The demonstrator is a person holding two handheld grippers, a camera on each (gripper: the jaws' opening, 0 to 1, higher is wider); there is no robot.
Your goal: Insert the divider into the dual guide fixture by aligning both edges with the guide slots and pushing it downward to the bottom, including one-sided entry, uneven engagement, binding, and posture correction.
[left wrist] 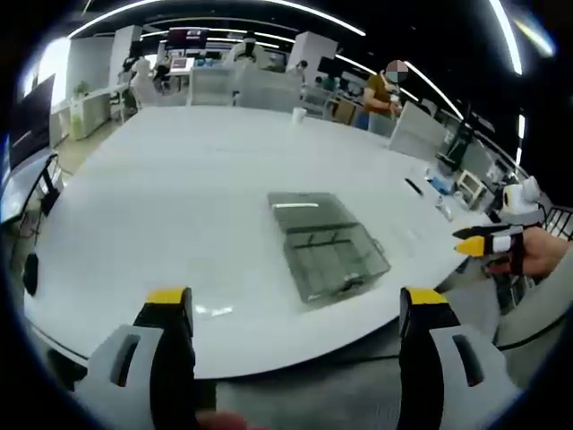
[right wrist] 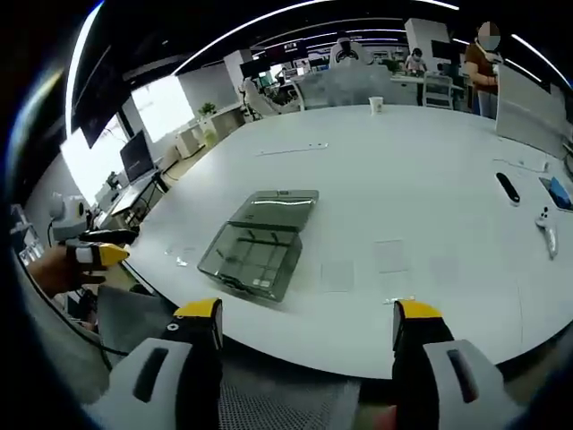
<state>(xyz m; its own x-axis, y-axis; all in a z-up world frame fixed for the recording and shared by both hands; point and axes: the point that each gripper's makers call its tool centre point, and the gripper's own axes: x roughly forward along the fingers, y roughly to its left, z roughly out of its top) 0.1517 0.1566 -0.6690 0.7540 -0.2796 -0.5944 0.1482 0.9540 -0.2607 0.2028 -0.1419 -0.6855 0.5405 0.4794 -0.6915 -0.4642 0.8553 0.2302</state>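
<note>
A clear plastic fixture point(left wrist: 327, 244) point(right wrist: 261, 242), a shallow box with inner ribs, lies on the white table point(left wrist: 179, 206) point(right wrist: 430, 161). Faint clear flat sheets point(right wrist: 389, 255) lie on the table to its right; I cannot tell whether they are dividers. My left gripper point(left wrist: 295, 309) is open and holds nothing, hanging at the table's near edge, short of the fixture. My right gripper point(right wrist: 307, 315) is also open and holds nothing, at the near edge. Each gripper shows in the other's view, held in a hand: the right gripper point(left wrist: 488, 242) and the left gripper point(right wrist: 98, 253).
A white cup point(right wrist: 376, 105) point(left wrist: 298, 115) stands at the far side. A black bar point(right wrist: 508, 186), a blue item point(right wrist: 560, 193) and a small white device point(right wrist: 548, 224) lie at the right. A small clear piece point(right wrist: 179, 260) lies left of the fixture. Desks and people fill the background.
</note>
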